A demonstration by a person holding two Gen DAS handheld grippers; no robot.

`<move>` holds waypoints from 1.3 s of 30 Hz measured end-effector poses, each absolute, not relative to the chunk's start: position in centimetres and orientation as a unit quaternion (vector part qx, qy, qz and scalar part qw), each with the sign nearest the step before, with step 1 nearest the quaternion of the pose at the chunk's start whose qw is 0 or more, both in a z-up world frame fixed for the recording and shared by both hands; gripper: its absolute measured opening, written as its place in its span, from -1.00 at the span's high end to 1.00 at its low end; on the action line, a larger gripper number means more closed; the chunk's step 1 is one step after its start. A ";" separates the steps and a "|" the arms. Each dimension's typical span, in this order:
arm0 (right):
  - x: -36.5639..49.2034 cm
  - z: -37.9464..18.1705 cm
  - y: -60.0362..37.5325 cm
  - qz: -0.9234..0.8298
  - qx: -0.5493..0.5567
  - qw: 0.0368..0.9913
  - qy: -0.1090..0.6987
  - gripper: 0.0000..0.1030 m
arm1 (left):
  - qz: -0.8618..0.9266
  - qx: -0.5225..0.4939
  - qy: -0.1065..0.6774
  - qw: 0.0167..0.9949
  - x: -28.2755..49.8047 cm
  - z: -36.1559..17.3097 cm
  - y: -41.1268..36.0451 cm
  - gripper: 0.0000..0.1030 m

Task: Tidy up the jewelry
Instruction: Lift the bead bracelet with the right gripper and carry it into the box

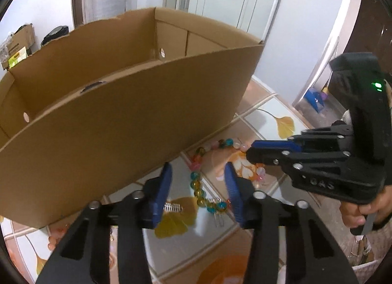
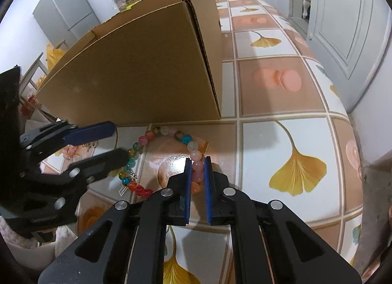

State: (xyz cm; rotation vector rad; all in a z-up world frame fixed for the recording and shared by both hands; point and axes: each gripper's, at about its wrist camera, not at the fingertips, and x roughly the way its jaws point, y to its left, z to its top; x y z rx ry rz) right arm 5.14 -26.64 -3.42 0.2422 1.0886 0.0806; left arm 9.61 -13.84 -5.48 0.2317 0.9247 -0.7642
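Your right gripper (image 2: pixel 198 161) has its blue pads squeezed onto the pale pink end of the bead bracelet (image 2: pixel 156 156), with only a bead's width between the jaws, so that side looks gripped. Your left gripper (image 1: pixel 198 171) is a different story: its jaws sit partway open, and between them you can see the teal and amber beads of the same bracelet lying on the table, but the pads don't look like they're pressing on anything. In the right wrist view one left finger (image 2: pixel 115 156) sits right at the multicolour beads, and I can't tell if it's actually touching them. So I'd say you're at the pick-up step, one end pinched and the other not yet secured. The bracelet is a loop on the tiled tablecloth (image 2: pixel 289 83), just in front of the cardboard box (image 1: pixel 127 117), which is open at the top and is my guess for where the jewelry goes. There's also a small silver clip thing (image 1: pixel 172 207) and a paperclip-like bit (image 1: pixel 219 220) near the left jaws, too small to name properly. Next move, in my opinion: either close the left on the beads so the loop doesn't dangle, or lift with the right alone and clear that tall front wall before letting go.
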 end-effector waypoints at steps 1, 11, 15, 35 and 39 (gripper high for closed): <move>5.1 -3.4 -26.7 0.039 0.117 0.848 0.516 0.85 | -0.356 0.113 0.439 0.817 9.9 -5.7 -14.2 0.35; 5.0 -3.5 -27.0 0.042 0.126 0.851 0.508 0.85 | -0.321 0.164 0.447 0.819 10.1 -6.9 -15.5 0.81; 4.8 -3.3 -27.4 0.042 0.142 0.852 0.503 0.86 | -0.330 0.152 0.437 0.823 9.8 -6.5 -15.4 0.82; 5.9 13.0 -22.2 0.117 0.067 0.927 0.350 0.87 | -0.353 0.032 0.302 0.885 7.9 9.9 -6.7 0.82; 11.5 13.3 -20.3 0.166 0.073 0.911 0.369 0.87 | -0.323 0.013 0.315 0.892 11.1 11.3 -3.3 0.82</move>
